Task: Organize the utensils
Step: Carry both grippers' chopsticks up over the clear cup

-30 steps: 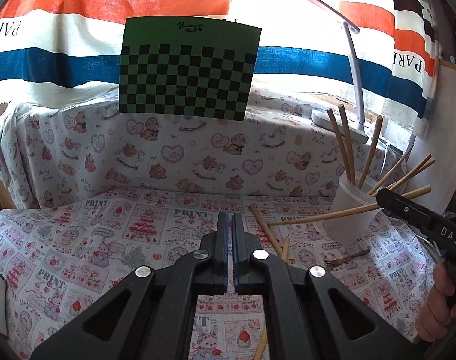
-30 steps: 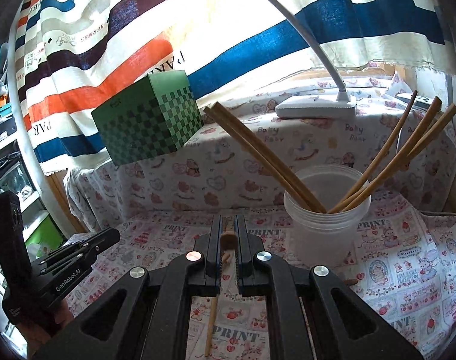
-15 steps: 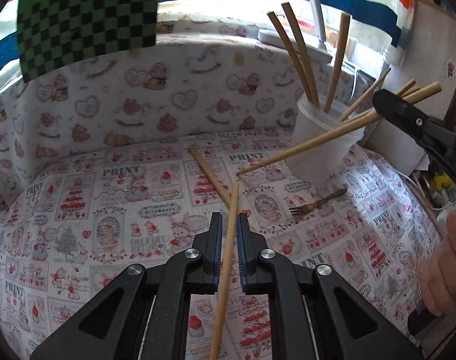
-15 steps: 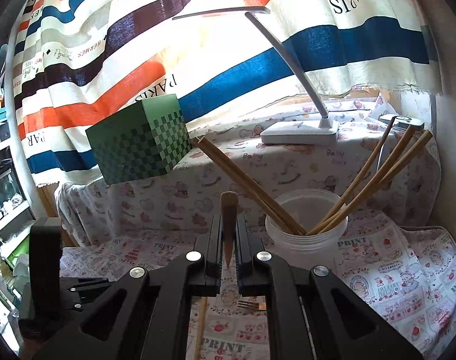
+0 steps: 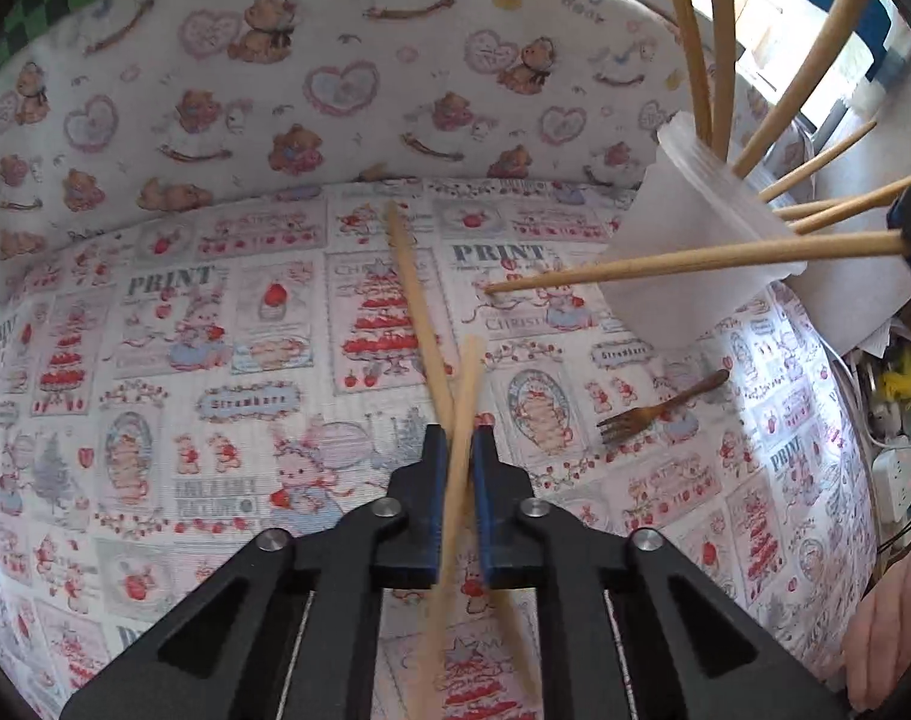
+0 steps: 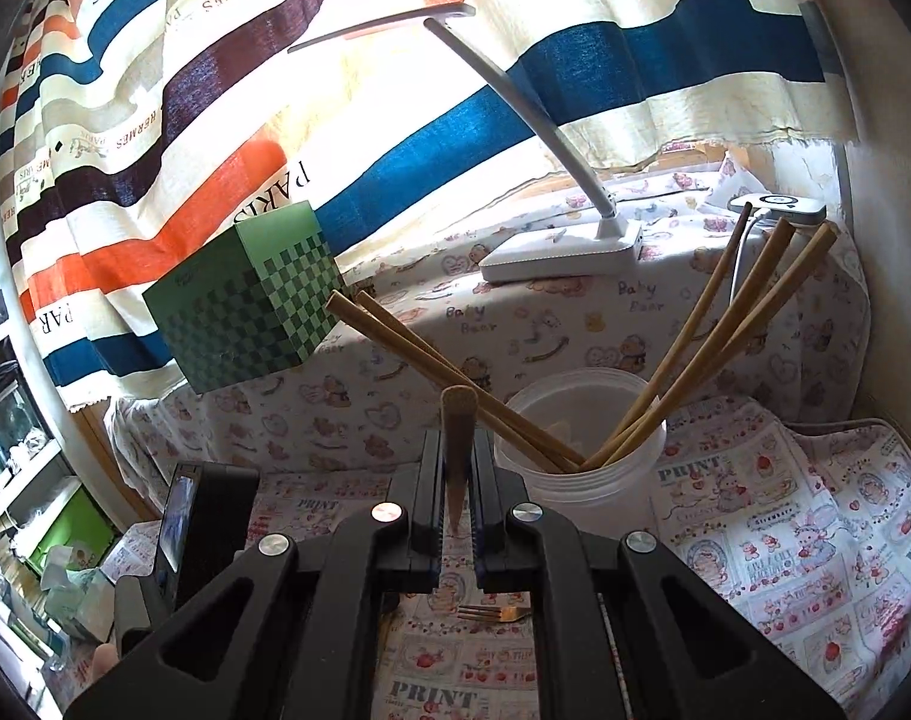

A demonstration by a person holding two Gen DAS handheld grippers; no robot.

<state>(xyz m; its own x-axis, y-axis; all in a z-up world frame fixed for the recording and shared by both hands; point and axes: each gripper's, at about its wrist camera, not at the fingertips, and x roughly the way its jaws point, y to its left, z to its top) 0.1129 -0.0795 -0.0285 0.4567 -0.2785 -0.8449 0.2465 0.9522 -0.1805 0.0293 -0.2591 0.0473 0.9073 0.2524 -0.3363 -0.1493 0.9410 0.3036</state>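
My left gripper (image 5: 454, 444) is low over the printed tablecloth, its jaws close around a wooden chopstick (image 5: 464, 408) that runs between them; whether they pinch it I cannot tell. A second chopstick (image 5: 416, 306) lies on the cloth, crossing under it. My right gripper (image 6: 455, 456) is shut on a chopstick (image 6: 457, 426), held level just left of the translucent plastic cup (image 6: 581, 480). The same held chopstick (image 5: 695, 258) shows in front of the cup (image 5: 689, 276) in the left wrist view. Several chopsticks (image 6: 713, 354) stand in the cup. A small wooden fork (image 5: 659, 408) lies near the cup.
A green checkered box (image 6: 245, 306) and a white desk lamp (image 6: 563, 246) stand on the raised cloth-covered ledge behind. A striped curtain hangs at the back. Shelves with clutter are at the far left (image 6: 11, 480). A power strip and cables lie off the table's right edge (image 5: 893, 468).
My left gripper has tilted down and dropped onto the cloth, with a loose chopstick now between its jaws. My right gripper has lifted its chopstick and drawn nearer the cup.
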